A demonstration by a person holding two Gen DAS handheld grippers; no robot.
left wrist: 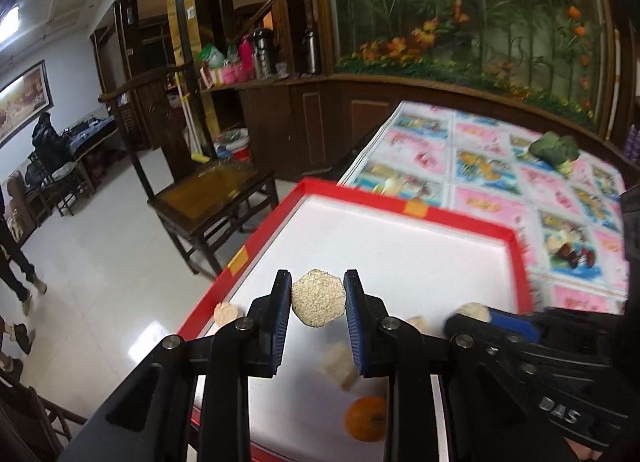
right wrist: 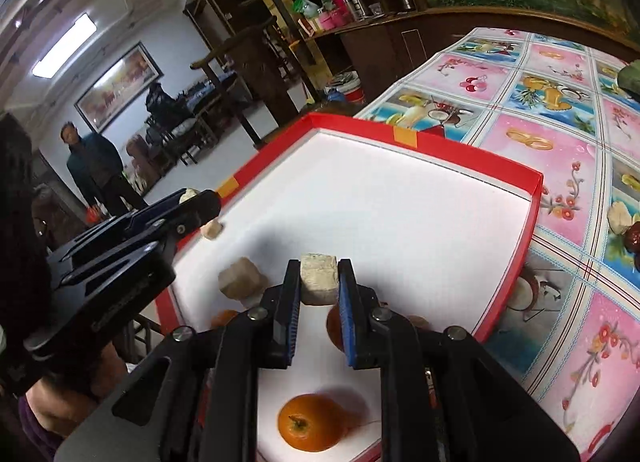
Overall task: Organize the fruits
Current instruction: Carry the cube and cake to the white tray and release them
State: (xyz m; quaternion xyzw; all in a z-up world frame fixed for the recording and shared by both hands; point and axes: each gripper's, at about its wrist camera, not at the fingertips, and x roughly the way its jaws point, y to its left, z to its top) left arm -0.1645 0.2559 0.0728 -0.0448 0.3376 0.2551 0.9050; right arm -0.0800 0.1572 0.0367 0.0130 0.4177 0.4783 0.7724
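While the left claw (left wrist: 318, 298) hangs above the red-rimmed tray (left wrist: 408, 210), it pinches a round, grainy beige puck (left wrist: 318, 298) between its blue pads (left wrist: 282, 318), clear of the white floor. Directly below and slightly toward the camera lie a pale chunk (left wrist: 338, 366) and an orange (left wrist: 366, 418); open floor stretches ahead, so I judge a drop wants the claw moved forward.

From the right wrist, the right claw (right wrist: 319, 282) grips a pale cube (right wrist: 318, 278) edgewise, also over the tray (right wrist: 508, 258). An orange (right wrist: 310, 428) sits beneath it, nearer the camera; another beige chunk (right wrist: 240, 278) lies to its left. More pieces (right wrist: 620, 218) wait on the desk (right wrist: 560, 110) right of the tray, nearer this claw.
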